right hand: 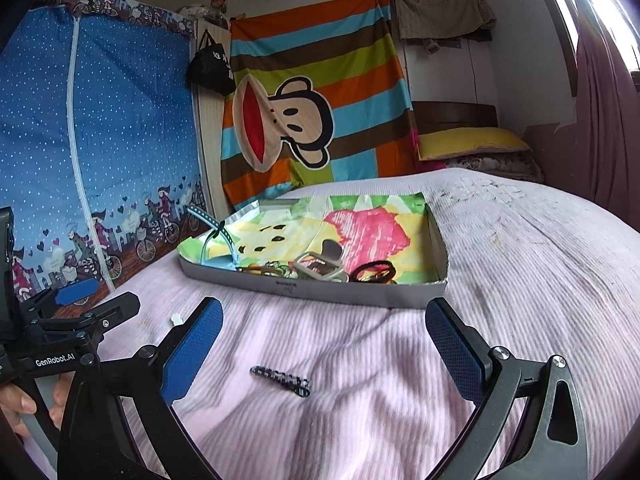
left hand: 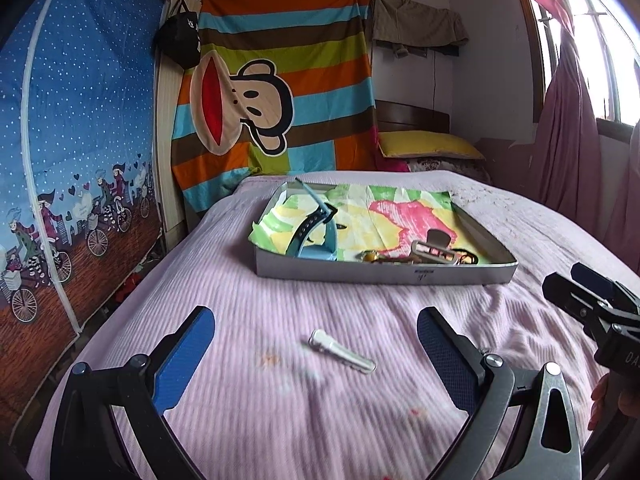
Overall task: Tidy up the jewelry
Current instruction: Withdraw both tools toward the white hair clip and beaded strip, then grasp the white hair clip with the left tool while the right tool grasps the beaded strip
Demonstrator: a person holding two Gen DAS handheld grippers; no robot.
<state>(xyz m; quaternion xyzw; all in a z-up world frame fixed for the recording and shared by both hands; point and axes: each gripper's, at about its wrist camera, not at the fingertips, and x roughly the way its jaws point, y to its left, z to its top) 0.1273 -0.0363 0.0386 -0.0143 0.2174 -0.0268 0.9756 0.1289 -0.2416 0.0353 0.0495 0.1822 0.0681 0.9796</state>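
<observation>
A white hair clip (left hand: 342, 351) lies on the pink bedspread between the spread fingers of my open left gripper (left hand: 316, 344). In the right wrist view a dark patterned hair clip (right hand: 281, 380) lies on the bed between the fingers of my open right gripper (right hand: 324, 340). Further back sits a shallow grey tray (left hand: 384, 273) (right hand: 320, 290) lined with colourful paper. It holds a blue watch strap (left hand: 316, 232) (right hand: 218, 230), a clear claw clip (left hand: 434, 249) (right hand: 320, 266), brown hair ties (right hand: 264, 269) and a black hair tie (right hand: 374, 272).
The right gripper's body (left hand: 592, 304) shows at the right edge of the left wrist view; the left gripper (right hand: 76, 300) and a hand (right hand: 16, 404) show at the left of the right wrist view. A blue fabric wardrobe (left hand: 72, 152) borders the bed's left side. Pillows (left hand: 428, 146) lie at the head.
</observation>
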